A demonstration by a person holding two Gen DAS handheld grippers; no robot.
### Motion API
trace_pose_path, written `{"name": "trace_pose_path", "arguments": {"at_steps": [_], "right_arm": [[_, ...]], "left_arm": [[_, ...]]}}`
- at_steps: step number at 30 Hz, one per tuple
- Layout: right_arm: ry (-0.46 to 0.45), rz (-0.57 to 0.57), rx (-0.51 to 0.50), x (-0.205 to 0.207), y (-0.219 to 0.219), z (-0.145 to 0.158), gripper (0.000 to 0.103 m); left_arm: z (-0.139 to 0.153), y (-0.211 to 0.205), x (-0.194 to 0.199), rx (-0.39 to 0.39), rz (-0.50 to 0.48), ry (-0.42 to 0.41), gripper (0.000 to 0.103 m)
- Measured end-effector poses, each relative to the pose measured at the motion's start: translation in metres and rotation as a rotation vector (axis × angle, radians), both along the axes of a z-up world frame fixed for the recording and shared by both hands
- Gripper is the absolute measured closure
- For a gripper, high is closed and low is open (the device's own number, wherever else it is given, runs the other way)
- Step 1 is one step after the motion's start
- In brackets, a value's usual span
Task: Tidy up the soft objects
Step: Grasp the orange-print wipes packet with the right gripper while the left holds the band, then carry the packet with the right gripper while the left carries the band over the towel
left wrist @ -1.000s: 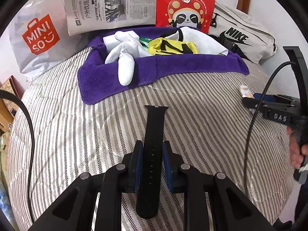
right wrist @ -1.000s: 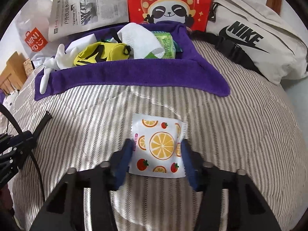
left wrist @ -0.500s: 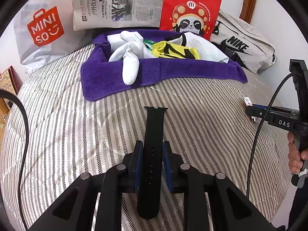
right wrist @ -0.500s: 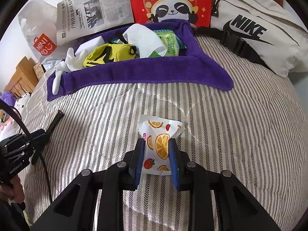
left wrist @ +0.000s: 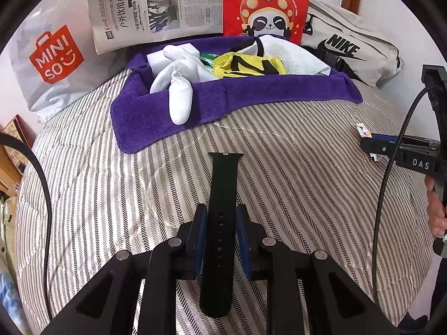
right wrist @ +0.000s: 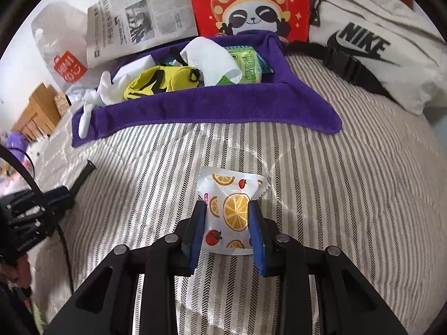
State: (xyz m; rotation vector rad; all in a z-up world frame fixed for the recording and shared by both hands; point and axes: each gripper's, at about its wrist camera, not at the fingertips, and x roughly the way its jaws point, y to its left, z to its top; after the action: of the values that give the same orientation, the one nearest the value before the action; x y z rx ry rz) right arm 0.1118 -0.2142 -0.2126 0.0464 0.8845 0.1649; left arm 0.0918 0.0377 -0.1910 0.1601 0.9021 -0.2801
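Observation:
My left gripper (left wrist: pixel 221 223) is shut on a black watch strap (left wrist: pixel 223 195) and holds it above the striped bed. My right gripper (right wrist: pixel 226 217) is shut on a white packet printed with oranges (right wrist: pixel 229 212); it also shows at the right of the left wrist view (left wrist: pixel 371 143). A purple towel (left wrist: pixel 251 95) (right wrist: pixel 212 106) lies at the back of the bed with a white glove (left wrist: pixel 178 89), a yellow and black cloth (left wrist: pixel 248 65), a white tissue (right wrist: pixel 212 58) and a green packet (right wrist: pixel 245 61) on it.
Behind the towel stand a newspaper (left wrist: pixel 156 8), a red panda bag (left wrist: pixel 265 5) and a white Miniso bag (left wrist: pixel 53 55). A Nike bag (right wrist: pixel 371 50) lies at the back right. The striped bedcover (left wrist: pixel 293 173) falls away at its edges.
My right gripper closed on the orange packet, crumpling it, and lifted it toward the towel. My left gripper rose a little with the strap still in it.

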Motion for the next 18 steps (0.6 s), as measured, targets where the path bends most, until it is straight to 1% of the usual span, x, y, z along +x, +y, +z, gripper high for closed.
{"name": "trace_pose_path", "arguments": {"at_steps": [2, 3, 5, 6, 7, 9, 18], "right_arm": [[0.003, 0.003, -0.018, 0.000, 0.003, 0.001, 0.080], [0.005, 0.004, -0.017, 0.000, 0.003, 0.003, 0.083], [0.007, 0.014, -0.011, -0.002, 0.002, 0.008, 0.085], [-0.008, 0.021, -0.007, -0.005, 0.002, 0.012, 0.085], [-0.022, 0.027, -0.007, -0.007, 0.003, 0.016, 0.085], [-0.033, 0.050, -0.014, -0.011, 0.006, 0.024, 0.085], [-0.054, 0.066, -0.037, -0.014, 0.009, 0.040, 0.085]], "left_arm": [[0.000, 0.000, -0.001, 0.002, -0.010, -0.006, 0.083], [0.000, 0.002, -0.001, -0.010, -0.008, -0.001, 0.083], [0.001, 0.007, 0.000, -0.053, -0.006, 0.017, 0.083], [0.003, 0.010, -0.001, -0.087, -0.015, 0.020, 0.083], [0.005, 0.011, -0.002, -0.100, -0.015, 0.016, 0.083], [0.008, 0.013, -0.004, -0.111, -0.013, 0.012, 0.083], [0.023, 0.019, -0.006, -0.131, -0.012, -0.012, 0.083]]}}
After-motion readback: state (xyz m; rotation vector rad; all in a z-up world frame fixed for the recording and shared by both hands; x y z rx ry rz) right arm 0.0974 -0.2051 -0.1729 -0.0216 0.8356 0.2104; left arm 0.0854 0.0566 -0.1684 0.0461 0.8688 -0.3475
